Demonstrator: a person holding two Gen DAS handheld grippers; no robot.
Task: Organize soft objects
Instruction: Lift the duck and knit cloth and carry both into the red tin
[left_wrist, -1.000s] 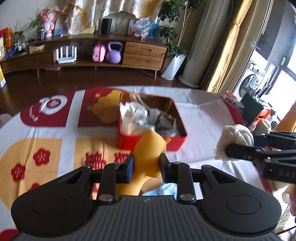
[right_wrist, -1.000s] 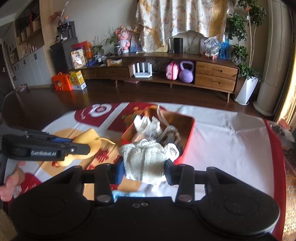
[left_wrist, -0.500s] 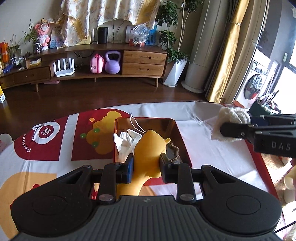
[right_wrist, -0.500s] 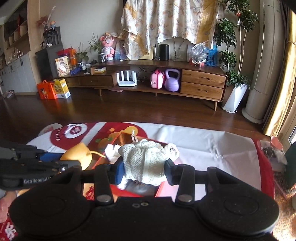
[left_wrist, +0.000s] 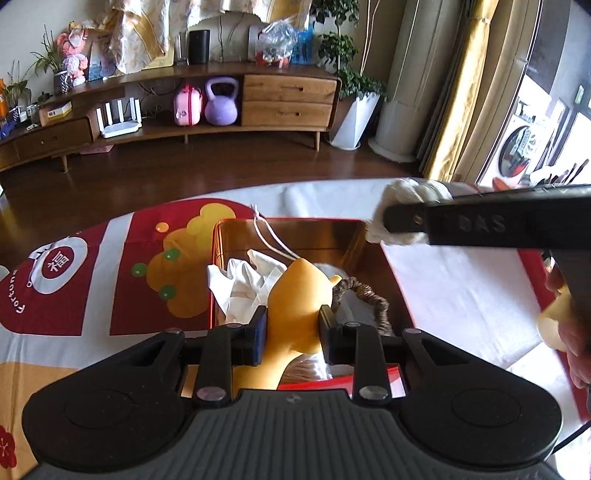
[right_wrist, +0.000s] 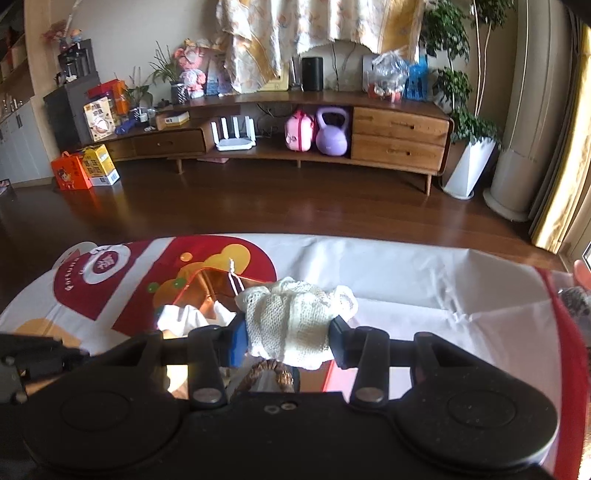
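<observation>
Since a second ago both grippers have come over the red box (left_wrist: 373, 240). We hold the yellow toy (left_wrist: 295, 310) in the left gripper (left_wrist: 291, 328) and the knitted cloth (right_wrist: 291, 321) in the right gripper (right_wrist: 286, 343), both clenched. Step: depositing. Next: lower, then release.

tabletop (left_wrist: 454, 280): covered by white cloth with red and orange festive prints (left_wrist: 122, 280) at left, red border at right | red box (left_wrist: 373, 373) sits on cloth near centre, gold inside, holding white and woven soft items
</observation>
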